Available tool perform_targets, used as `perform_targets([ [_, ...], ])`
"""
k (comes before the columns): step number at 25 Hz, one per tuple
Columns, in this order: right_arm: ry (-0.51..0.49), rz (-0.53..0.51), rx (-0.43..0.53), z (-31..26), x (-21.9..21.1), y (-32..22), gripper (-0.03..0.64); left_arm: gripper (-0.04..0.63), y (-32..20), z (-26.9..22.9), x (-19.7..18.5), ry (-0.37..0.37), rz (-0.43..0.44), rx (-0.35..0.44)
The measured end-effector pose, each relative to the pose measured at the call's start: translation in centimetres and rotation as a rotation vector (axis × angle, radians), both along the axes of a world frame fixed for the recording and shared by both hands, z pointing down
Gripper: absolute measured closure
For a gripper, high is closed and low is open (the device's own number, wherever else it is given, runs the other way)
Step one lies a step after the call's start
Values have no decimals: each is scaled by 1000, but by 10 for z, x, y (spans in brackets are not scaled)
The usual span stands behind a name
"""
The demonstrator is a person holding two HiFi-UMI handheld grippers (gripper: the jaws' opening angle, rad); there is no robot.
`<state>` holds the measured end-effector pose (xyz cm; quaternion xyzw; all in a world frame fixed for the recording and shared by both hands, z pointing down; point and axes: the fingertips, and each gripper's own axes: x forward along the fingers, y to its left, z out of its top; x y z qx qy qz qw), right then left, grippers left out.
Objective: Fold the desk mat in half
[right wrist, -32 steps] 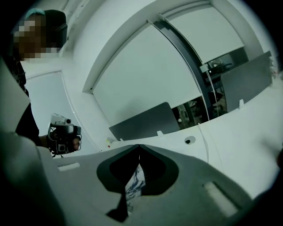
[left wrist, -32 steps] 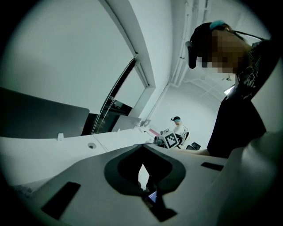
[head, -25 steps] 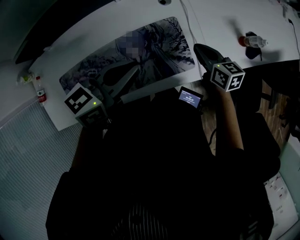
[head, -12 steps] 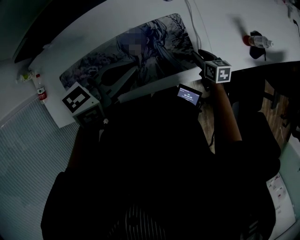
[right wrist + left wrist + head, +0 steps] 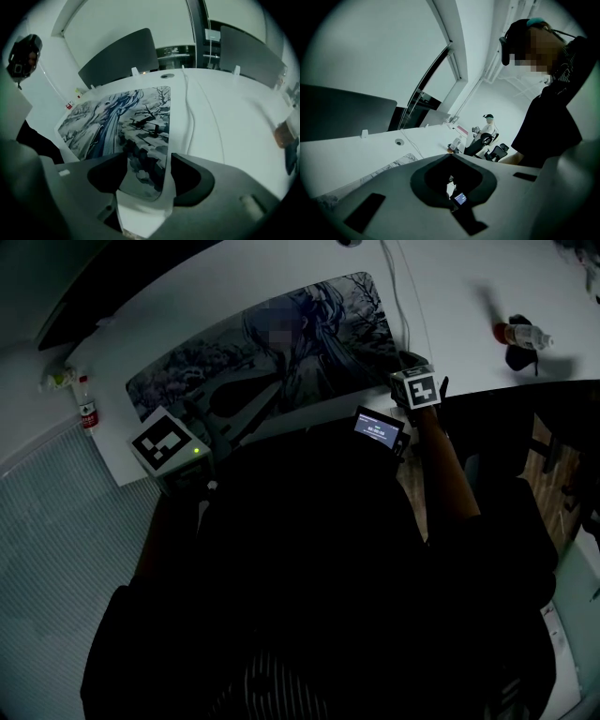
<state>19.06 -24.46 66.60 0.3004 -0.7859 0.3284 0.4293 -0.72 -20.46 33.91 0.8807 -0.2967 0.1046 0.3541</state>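
Right tongs point(image 5: 147, 164) are opening up around the near right corner of the desk mat point(image 5: 347, 324), pads not pressing on it. To me that looks like lining up a grab so that end can be lifted and carried over. Left tongs point(image 5: 451, 159) look pinched shut on nothing and hang by the mat's near left edge, probably waiting their turn, and the mat itself lies flat and unfolded on the white desk point(image 5: 450, 296), so the fold isn't started.
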Motion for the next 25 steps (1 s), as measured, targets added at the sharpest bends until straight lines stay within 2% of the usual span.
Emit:
perform_targets([
  [3,46,-16,12,5,-1,3,330,588,1,-2,0,27,-5,-17],
  [7,85,-100,20,8,-2,7,337,588,1,-3,-3,42,-33,-15],
  [10,158,-143,3,13,3,5,383,588,-1,-5,-5,44,-55,-7],
  [12,169,-98,-23,14,5,0,419,588,-4,-8,-7,43,-71,5],
  [13,162,-63,-38,14,5,-2,483,588,-5,-10,-9,40,-79,12],
  [16,140,-7,-75,12,3,-1,523,588,-5,-13,-16,24,-113,24],
  [20,13,50,-109,9,-3,-2,583,588,5,-14,-28,39,-175,21],
  [23,-75,102,-145,2,-4,-1,584,588,11,-14,-31,57,-204,35],
  [25,-91,86,-120,-6,-3,-4,586,588,10,-16,-32,68,-219,41],
])
